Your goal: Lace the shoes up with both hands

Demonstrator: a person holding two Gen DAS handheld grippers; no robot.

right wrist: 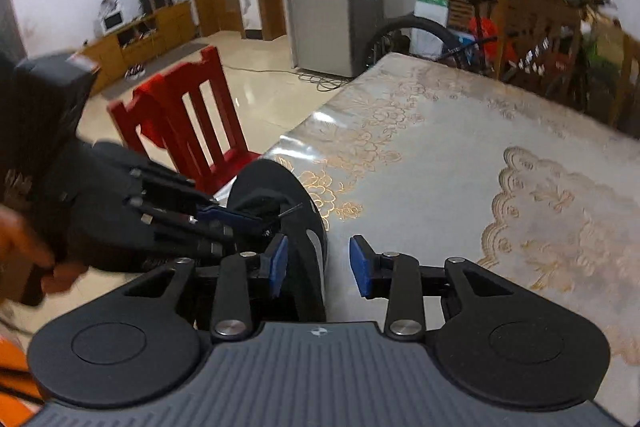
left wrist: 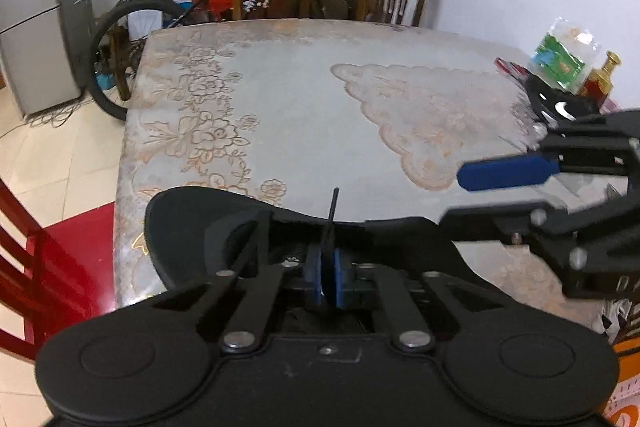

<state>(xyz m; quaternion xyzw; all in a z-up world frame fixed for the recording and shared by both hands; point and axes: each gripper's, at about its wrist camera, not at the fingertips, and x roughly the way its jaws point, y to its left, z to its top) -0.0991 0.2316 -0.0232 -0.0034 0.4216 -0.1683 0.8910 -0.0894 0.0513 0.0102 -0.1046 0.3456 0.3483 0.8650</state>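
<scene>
Pinching a black lace end, the left gripper has its blue fingers pressed together on it; the stiff tip stands up above the pads.

Item: black shoe, one, lying at the near corner of the desk, close to its edge, toe toward the red chair. A pale stripe shows on its side in the right wrist view.

Item: right gripper, fingers standing apart, nothing clamped. They straddle the side of the shoe; whether either pad touches it cannot be told.

Item: desk cover, glossy, with a floral pattern in gold.

Item: a second dark shoe, at the far right side of the desk, beside a packet and a bottle.

Handling notes, by judgement: the lace is light, limp and thin, likely to slip or droop if held far from the end; take it just behind the hard tip, which is the only stiff part and will steer into an eyelet. The shoe is light with a soft upper, and may skate on the slick cover, so the free gripper would best brace it by the eyelet edge or sole. The eyelets themselves are too dark to make out.
</scene>
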